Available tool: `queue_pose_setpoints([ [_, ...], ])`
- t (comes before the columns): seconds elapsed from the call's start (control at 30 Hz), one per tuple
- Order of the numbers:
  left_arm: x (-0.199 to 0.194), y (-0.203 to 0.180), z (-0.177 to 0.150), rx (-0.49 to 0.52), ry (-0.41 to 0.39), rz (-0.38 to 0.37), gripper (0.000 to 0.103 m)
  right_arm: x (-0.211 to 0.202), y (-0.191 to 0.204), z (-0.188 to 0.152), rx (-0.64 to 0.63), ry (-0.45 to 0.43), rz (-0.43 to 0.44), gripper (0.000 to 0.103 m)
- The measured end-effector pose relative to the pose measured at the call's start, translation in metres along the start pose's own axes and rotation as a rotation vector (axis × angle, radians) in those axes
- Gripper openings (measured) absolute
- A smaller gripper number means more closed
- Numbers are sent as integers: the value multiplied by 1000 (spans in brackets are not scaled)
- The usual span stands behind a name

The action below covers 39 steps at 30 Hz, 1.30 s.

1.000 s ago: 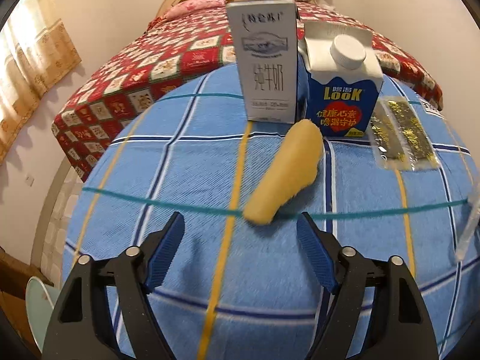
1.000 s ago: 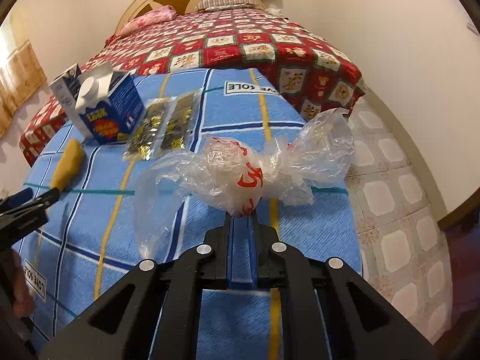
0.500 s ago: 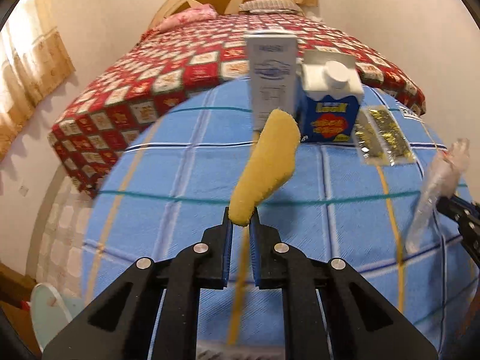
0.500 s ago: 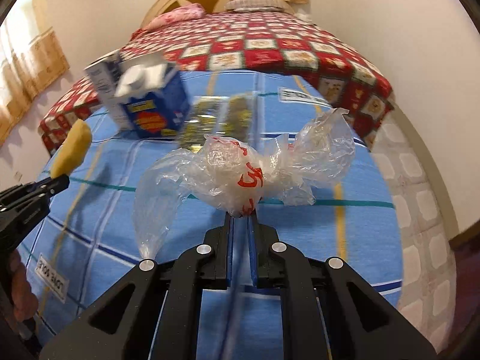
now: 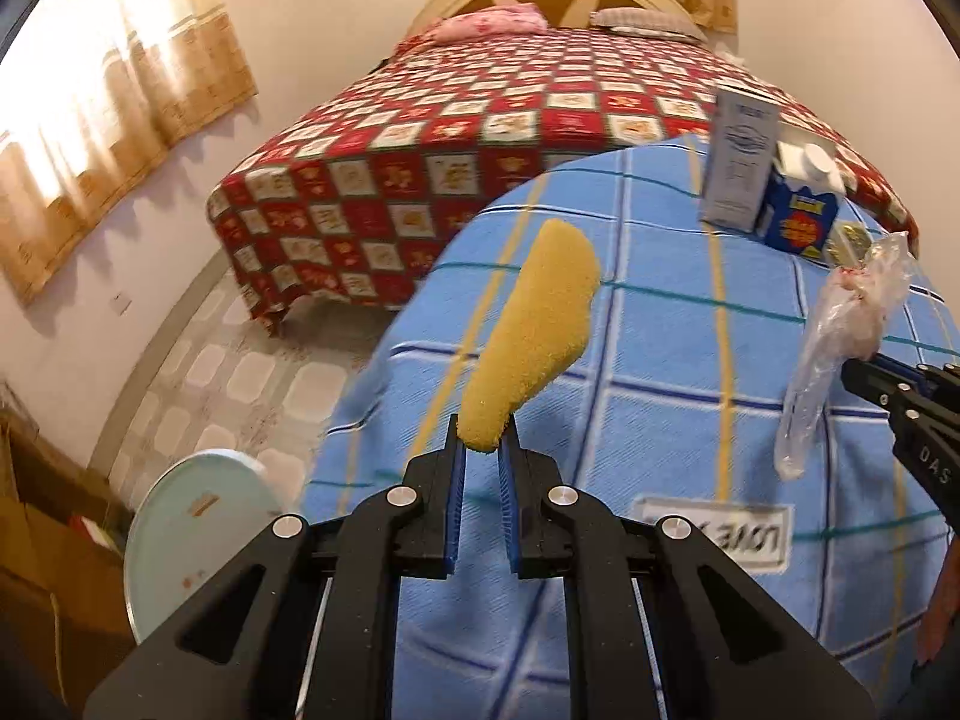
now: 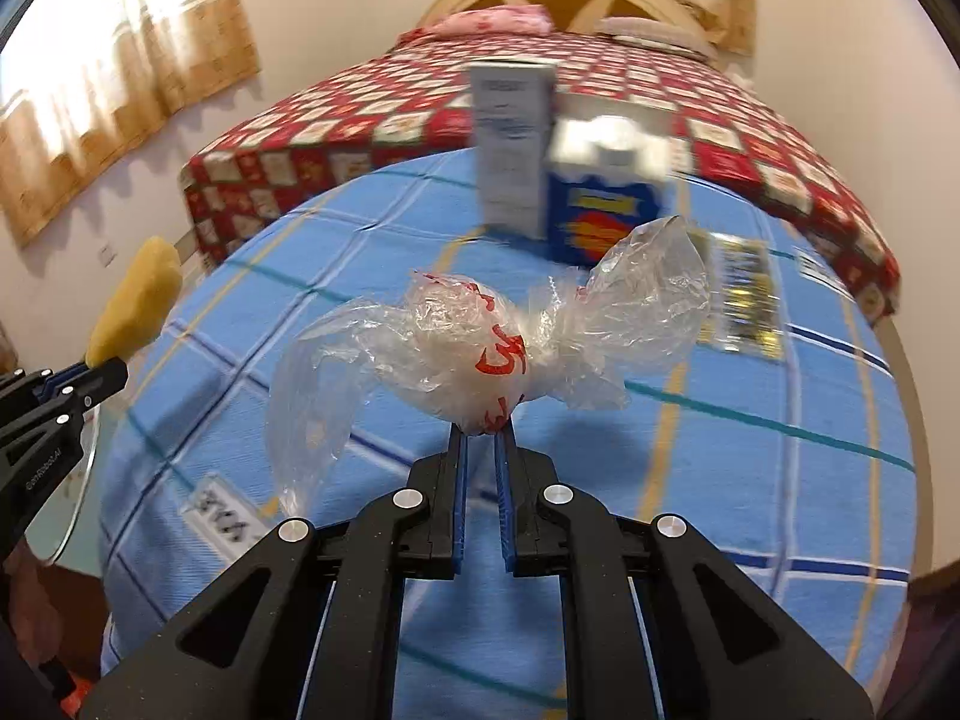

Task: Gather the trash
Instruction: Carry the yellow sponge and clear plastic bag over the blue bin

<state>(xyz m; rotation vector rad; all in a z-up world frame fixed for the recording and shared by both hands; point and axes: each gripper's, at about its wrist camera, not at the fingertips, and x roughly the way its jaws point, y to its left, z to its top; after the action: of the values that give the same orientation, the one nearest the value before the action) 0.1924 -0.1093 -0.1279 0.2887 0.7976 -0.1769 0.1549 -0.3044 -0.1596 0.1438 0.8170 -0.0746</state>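
Left wrist view: the left hand-held gripper (image 5: 480,450) pinches the lower tip of a yellow sponge-like piece (image 5: 531,333) between its blue pads, and the piece stands up toward 1 o'clock, lifted clear of the counter (image 5: 648,360) with its blue checked cloth. At 3 o'clock the right hand-held gripper (image 5: 864,369) enters from the edge, carrying a crumpled clear plastic bag (image 5: 846,330) that hangs down from its tips. At 2 o'clock, on the far side of the counter, a white milk carton (image 5: 741,165) stands upright, touching a blue carton with a white cap (image 5: 801,210) just beside it. At 8 o'clock, down beside the counter, lies a pale round bin lid (image 5: 192,528). A bed with a red patterned cover (image 5: 510,114) fills 12 o'clock.

Right wrist view: the right hand-held gripper (image 6: 480,435) is pressed onto the knotted middle of the plastic bag (image 6: 480,342), which bears red print and is held above the cloth. The left hand-held gripper (image 6: 105,369) shows at 9 o'clock with the yellow piece (image 6: 135,309). Behind the bag the two cartons are motion-blurred; at 2 o'clock a gold-and-black foil sachet (image 6: 744,300) lies flat on the cloth.
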Motion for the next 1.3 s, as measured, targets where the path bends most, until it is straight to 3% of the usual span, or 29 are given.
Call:
queue_pose_setpoints([
  [0.57,-33,82,-53,-109,-8,101,11,-3,112,-12,-176,6,82,10],
  [1.3,-60,129,-85,-159,-32,170,11,-15,169,-25,-273,-9,110,10],
])
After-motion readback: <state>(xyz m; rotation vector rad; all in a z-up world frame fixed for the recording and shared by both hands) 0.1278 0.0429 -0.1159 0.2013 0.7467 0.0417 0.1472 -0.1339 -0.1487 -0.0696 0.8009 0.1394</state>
